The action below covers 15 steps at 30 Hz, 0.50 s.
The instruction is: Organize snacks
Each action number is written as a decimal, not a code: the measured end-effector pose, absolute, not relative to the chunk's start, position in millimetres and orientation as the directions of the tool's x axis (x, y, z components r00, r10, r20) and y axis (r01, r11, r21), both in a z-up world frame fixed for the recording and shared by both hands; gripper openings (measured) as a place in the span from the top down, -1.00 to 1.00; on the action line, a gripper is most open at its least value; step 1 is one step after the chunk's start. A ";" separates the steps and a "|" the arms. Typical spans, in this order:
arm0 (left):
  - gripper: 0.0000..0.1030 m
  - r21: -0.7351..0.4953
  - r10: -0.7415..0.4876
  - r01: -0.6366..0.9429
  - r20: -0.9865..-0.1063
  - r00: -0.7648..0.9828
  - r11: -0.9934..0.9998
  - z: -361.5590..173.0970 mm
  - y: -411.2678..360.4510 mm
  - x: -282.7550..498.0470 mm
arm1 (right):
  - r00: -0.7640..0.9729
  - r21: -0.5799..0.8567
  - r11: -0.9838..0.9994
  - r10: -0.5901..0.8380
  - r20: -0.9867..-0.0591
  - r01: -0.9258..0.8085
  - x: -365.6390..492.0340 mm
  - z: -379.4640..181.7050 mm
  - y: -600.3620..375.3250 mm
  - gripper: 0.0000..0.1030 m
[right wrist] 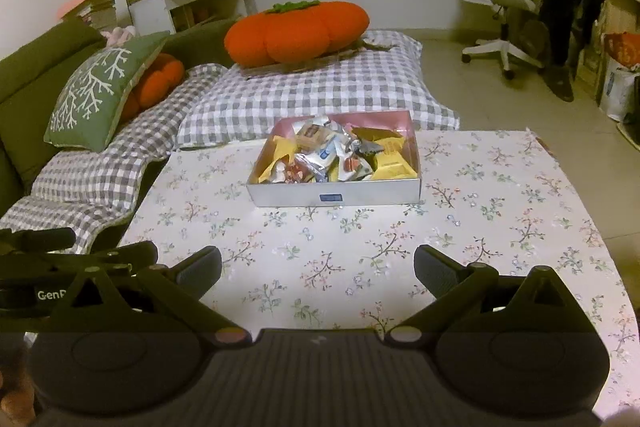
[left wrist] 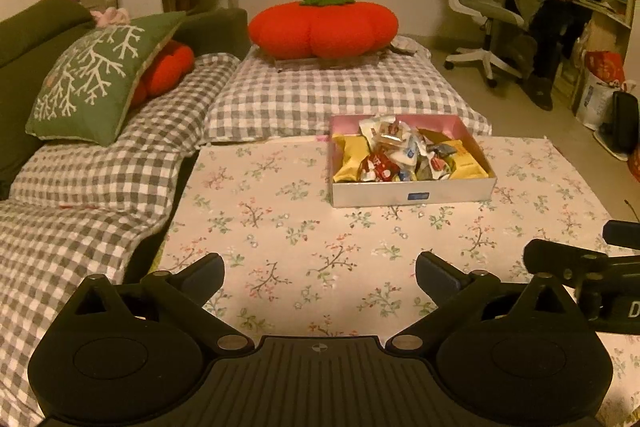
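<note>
snack box (right wrist: 336,193): 1 | tomato-shaped cushions (left wrist: 322,27): 2 | green branch-pattern pillow (left wrist: 92,79): 1 | office chair (left wrist: 484,15): 1 | grippers: 2, left gripper (left wrist: 320,273), right gripper (right wrist: 318,265)

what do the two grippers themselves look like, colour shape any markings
Both look alike: the left gripper and right gripper are matte black, each with a ribbed central body, two rounded disc-like housings, silver pivot pins and angular linkage arms ending in flat dark grey pads. Each view catches white lettering on the other gripper's side, cut off. No cables or sleeves show.
</note>
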<state>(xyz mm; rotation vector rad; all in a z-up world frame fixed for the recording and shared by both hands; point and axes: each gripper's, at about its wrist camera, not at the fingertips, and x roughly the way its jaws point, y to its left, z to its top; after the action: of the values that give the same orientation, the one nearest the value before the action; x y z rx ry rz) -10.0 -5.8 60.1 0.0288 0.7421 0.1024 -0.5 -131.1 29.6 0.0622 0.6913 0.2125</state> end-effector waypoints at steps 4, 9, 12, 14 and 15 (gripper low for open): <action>-1.00 0.070 0.126 -0.106 -0.662 0.738 0.992 59.6 -8.4 -15.5 | 0.764 0.115 0.980 0.200 -0.614 -0.164 -5.3 29.0 -133.2 -0.99; -1.00 0.086 0.132 -0.099 -0.672 0.729 0.991 52.4 -13.5 -14.3 | 0.758 0.112 0.983 0.184 -0.625 -0.146 -3.4 21.5 -134.2 -0.99; -1.00 0.095 0.141 -0.104 -0.665 0.733 0.990 50.2 -15.5 -10.5 | 0.762 0.088 0.984 0.177 -0.622 -0.156 -2.5 20.7 -131.5 -0.99; -1.00 0.098 0.139 -0.099 -0.649 0.748 0.990 48.4 -15.7 -5.8 | 0.770 0.099 0.983 0.184 -0.611 -0.156 0.9 19.8 -133.2 -0.99; -1.00 0.092 0.145 -0.112 -0.650 0.746 0.989 46.5 -14.8 -3.1 | 0.774 0.107 0.983 0.185 -0.605 -0.151 2.0 18.5 -135.0 -0.99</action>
<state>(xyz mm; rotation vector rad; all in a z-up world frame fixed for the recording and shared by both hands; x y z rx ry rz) -3.1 -14.8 46.5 0.0486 0.7150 0.1407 2.0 -135.0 18.5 0.0535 0.6604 0.1820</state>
